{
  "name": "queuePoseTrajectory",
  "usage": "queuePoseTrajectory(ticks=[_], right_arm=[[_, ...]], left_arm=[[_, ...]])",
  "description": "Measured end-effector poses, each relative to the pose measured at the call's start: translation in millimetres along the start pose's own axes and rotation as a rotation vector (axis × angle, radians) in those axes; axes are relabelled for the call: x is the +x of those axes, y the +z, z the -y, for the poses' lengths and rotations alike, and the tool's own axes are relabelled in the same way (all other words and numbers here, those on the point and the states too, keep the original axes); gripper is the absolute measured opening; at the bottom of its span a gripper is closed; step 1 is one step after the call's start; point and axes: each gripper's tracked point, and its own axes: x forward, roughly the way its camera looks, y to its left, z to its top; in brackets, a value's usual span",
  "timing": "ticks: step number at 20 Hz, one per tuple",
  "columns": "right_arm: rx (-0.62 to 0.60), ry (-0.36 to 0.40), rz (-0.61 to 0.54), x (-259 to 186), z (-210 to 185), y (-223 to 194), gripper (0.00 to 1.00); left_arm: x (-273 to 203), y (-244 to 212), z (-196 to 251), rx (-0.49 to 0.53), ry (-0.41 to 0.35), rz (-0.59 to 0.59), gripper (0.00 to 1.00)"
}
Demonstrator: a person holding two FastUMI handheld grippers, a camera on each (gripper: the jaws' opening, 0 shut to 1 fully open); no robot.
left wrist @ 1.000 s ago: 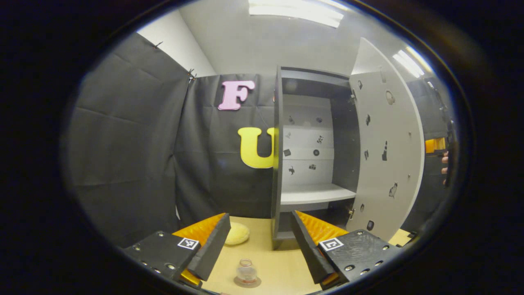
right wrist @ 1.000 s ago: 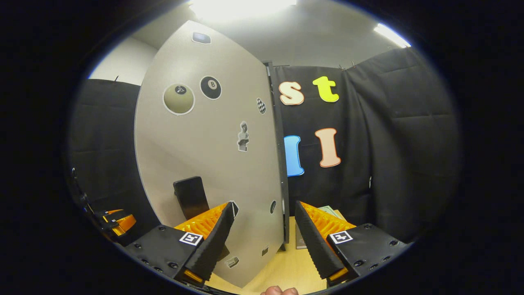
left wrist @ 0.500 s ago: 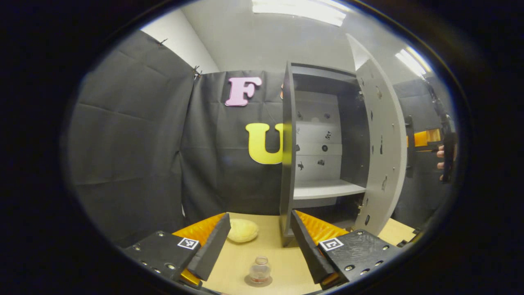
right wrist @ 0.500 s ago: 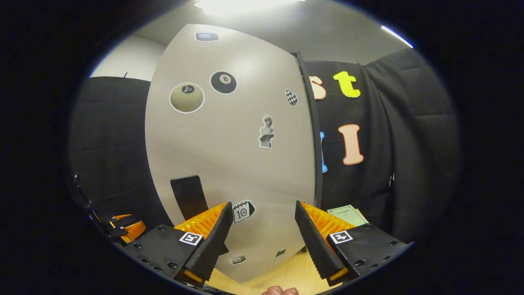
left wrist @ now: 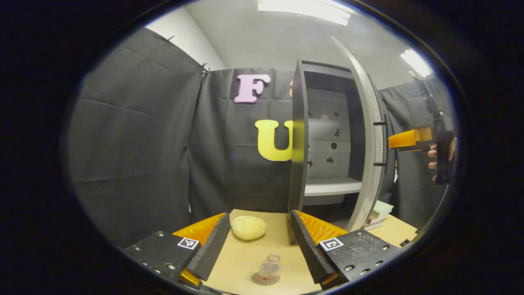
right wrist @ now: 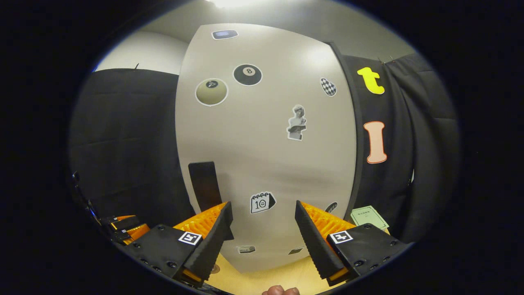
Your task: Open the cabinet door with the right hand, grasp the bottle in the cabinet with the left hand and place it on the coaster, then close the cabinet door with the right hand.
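Observation:
A small clear bottle (left wrist: pixel 269 269) stands on a round coaster (left wrist: pixel 264 281) on the wooden table, just beyond and between the fingers of my open left gripper (left wrist: pixel 258 215), which holds nothing. The dark cabinet (left wrist: pixel 299 143) has its grey door (left wrist: pixel 365 135) swung halfway, edge-on in the left gripper view. Far right there, a hand (left wrist: pixel 433 160) holds my right gripper (left wrist: pixel 403 139) out before the door's outer face. In the right gripper view the stickered door (right wrist: pixel 266 143) with its black handle (right wrist: pixel 203 185) looms close. My right gripper (right wrist: pixel 262 205) is open and empty.
A yellow lumpy object (left wrist: pixel 248 227) lies on the table left of the cabinet. Stacked books (left wrist: pixel 378 209) sit behind the door's foot, and a green booklet (right wrist: pixel 369 217) lies to its right. The left gripper (right wrist: pixel 123 227) shows low at the left.
The door has swung from wide open toward the cabinet. The right gripper has followed its outer face. The left gripper's view has drifted, so the bottle now sits farther right.

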Motion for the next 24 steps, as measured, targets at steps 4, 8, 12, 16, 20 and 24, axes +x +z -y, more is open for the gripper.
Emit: queuePoseTrajectory(ticks=[4, 8, 12, 16, 20, 24], right_arm=[[0.025, -0.012, 0.005, 0, 8, -2, 0.98], [0.071, -0.080, -0.028, -7, 35, -16, 0.98], [0.082, -0.179, -0.042, -25, 73, -27, 0.98], [0.038, -0.257, -0.008, -45, 116, -27, 0.98], [0.030, -0.279, -0.023, -53, 145, -35, 0.98], [0.049, -0.264, -0.016, -66, 161, -43, 0.98]], left_arm=[[1, -1, -4, 0.001, -0.002, 0.000, 0.86], [15, 0, 2, -0.026, -0.032, -0.008, 0.90], [35, 0, 20, -0.003, -0.069, -0.010, 0.86], [47, 6, 50, 0.015, -0.100, -0.031, 0.90], [54, 24, 79, -0.031, -0.087, -0.063, 0.87], [55, 61, 95, 0.036, -0.043, 0.004, 0.86]])
